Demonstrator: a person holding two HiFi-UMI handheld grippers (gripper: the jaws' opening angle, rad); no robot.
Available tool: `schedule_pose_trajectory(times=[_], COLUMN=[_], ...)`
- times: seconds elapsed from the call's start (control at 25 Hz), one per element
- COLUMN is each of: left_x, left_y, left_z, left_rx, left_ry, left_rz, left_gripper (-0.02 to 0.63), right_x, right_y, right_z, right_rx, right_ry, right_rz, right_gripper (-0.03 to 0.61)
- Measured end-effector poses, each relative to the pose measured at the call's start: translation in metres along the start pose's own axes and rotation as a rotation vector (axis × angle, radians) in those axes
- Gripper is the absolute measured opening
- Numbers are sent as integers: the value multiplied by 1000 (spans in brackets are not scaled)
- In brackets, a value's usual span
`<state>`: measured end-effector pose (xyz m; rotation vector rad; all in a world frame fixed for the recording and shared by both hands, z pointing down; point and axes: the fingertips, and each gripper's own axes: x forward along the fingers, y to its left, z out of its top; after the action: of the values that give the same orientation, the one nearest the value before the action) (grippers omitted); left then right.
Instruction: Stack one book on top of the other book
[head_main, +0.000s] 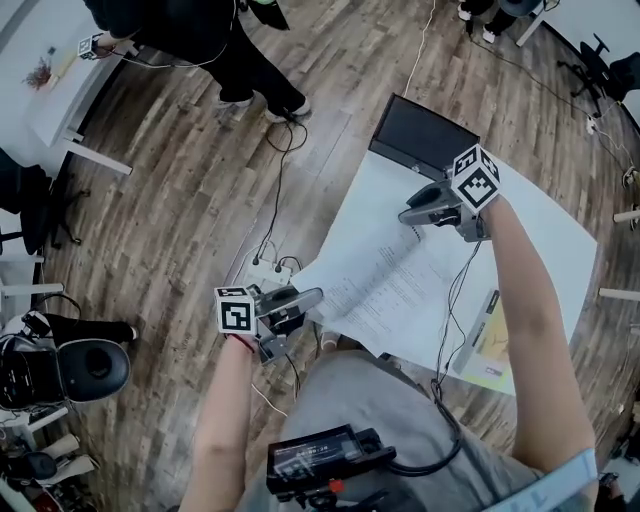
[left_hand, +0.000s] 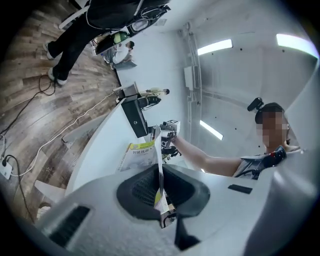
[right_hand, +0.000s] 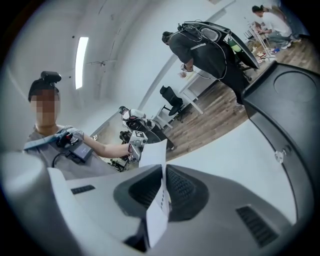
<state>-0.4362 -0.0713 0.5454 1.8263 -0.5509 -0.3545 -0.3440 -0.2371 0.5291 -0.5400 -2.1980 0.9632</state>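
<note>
A thin white printed book (head_main: 375, 285) hangs over the white table (head_main: 560, 240), held between both grippers. My left gripper (head_main: 315, 296) is shut on its near left corner, off the table's edge. My right gripper (head_main: 408, 215) is shut on its far edge. In the left gripper view the book's edge (left_hand: 158, 150) runs away from the pinching jaws (left_hand: 160, 192); in the right gripper view the white page (right_hand: 152, 152) stands between the jaws (right_hand: 162, 192). A yellow-covered book (head_main: 490, 345) lies flat on the table at the right, under my right forearm.
A black flat box (head_main: 420, 135) lies on the table's far corner. On the wooden floor are a power strip (head_main: 265, 272) with cables and a black stool (head_main: 90, 370) at the left. A person (head_main: 230, 50) stands by another white table at the top left.
</note>
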Motion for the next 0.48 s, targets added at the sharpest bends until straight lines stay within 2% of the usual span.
schedule_pose_trajectory(times=[0.12, 0.32, 0.48], left_x=[8, 22, 33], left_y=[-8, -14, -19], left_z=[-15, -47, -68], left_rx=[65, 246, 350], left_ry=[20, 103, 140], left_rz=[54, 195, 283], left_gripper=[26, 26, 26], right_x=[-5, -11, -14], right_y=[8, 20, 25], right_z=[-16, -50, -72], right_rx=[-17, -74, -119], right_ry=[8, 35, 22], right_rz=[9, 14, 20], right_gripper=[41, 41, 43])
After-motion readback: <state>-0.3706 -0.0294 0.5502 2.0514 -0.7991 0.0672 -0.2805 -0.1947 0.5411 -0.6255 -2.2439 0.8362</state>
